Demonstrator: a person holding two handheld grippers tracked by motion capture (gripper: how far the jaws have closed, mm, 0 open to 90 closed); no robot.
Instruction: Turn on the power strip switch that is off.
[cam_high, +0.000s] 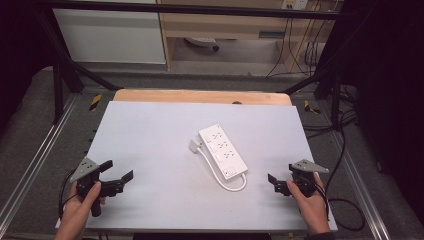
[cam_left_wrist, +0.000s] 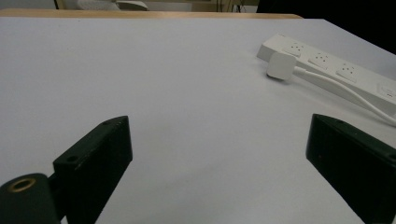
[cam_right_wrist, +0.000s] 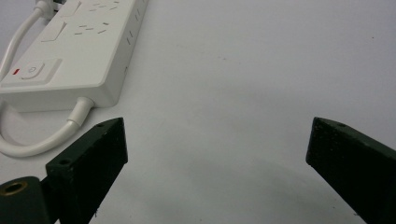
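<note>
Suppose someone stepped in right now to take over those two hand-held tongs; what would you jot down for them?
Left tongs: open, holding nothing, near the table's front left corner.
Right tongs: open, holding nothing, at the front right.
White power strip: lies mid-table, its cable looped round to the plug, which rests unplugged beside the strip.
Done: nothing visibly handled.
Left: probably reach in for the plug and strip.
</note>
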